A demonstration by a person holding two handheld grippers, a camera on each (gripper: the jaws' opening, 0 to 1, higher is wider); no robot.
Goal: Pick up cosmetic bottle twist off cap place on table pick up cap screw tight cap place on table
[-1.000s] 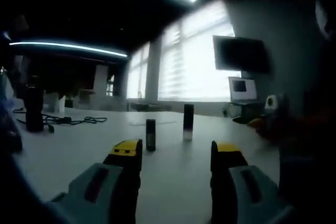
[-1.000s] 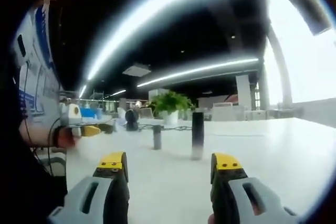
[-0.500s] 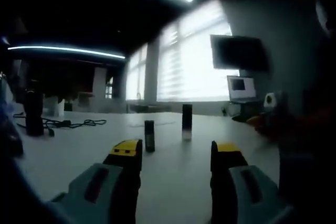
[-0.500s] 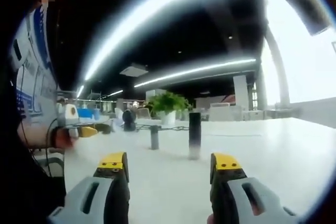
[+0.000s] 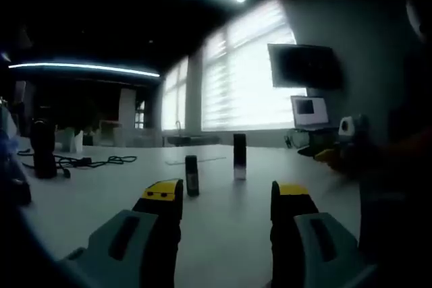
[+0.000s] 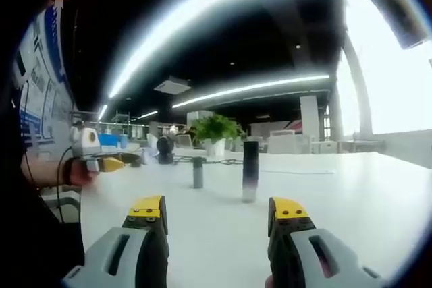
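A tall dark cosmetic bottle with a pale base (image 5: 239, 156) (image 6: 250, 170) stands upright on the white table (image 5: 223, 234) (image 6: 216, 234). A shorter dark cylinder, the cap (image 5: 192, 176) (image 6: 198, 172), stands to its left, apart from it. My left gripper (image 5: 227, 200) is open, low over the table, with nothing between its yellow-tipped jaws. My right gripper (image 6: 219, 216) is also open and empty, short of the bottle. The left gripper (image 6: 101, 161) shows at the left of the right gripper view, held by a hand.
A dark object (image 5: 42, 148) with black cables (image 5: 94, 160) lies at the far left of the table. A potted plant (image 6: 214, 133) and a dark round item (image 6: 165, 148) stand at the table's far end. A monitor (image 5: 302, 67) and laptop (image 5: 309, 111) are at the right by bright windows.
Both views have tipped up slightly, so bottle and cap sit a little higher in frame. Neither object has moved and both grippers stay open.
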